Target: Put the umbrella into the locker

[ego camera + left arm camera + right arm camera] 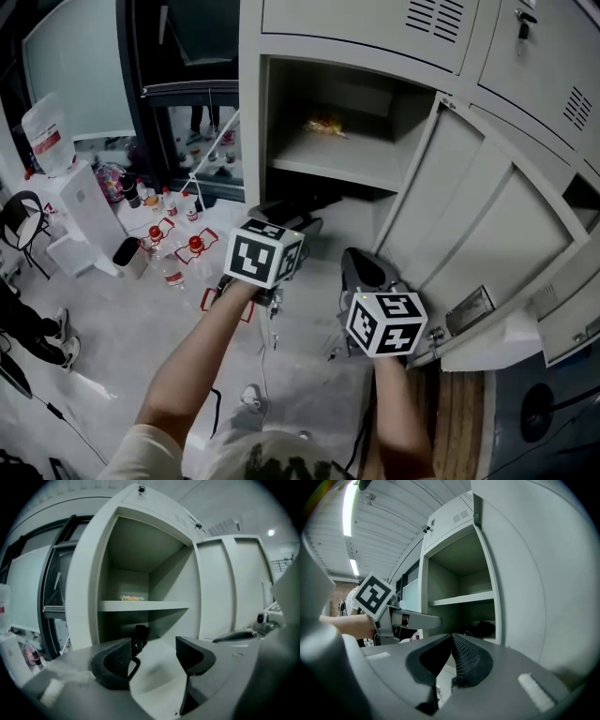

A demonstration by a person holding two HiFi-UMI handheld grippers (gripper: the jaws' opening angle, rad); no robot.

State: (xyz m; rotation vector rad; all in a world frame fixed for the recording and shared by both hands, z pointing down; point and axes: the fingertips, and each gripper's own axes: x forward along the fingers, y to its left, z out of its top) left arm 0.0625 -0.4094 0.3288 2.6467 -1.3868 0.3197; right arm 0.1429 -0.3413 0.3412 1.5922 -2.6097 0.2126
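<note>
The black folded umbrella [139, 636] lies in the open locker's lower compartment [154, 625], under the shelf [145, 605]. It shows again in the right gripper view as a dark bundle, the umbrella [482, 629]. My left gripper [154, 652] stands open in front of the compartment, apart from the umbrella, with nothing between its jaws. In the head view the left gripper [298, 223] reaches toward the locker opening. My right gripper [452, 649] is shut and empty, and the right gripper [361, 267] hangs lower beside the open door [469, 216].
A small yellowish packet [324, 125] lies on the locker shelf. Left of the locker, several bottles [173, 234] stand on the floor near a water dispenser [56, 141] and a black chair [19, 220]. The door swings out on the right side.
</note>
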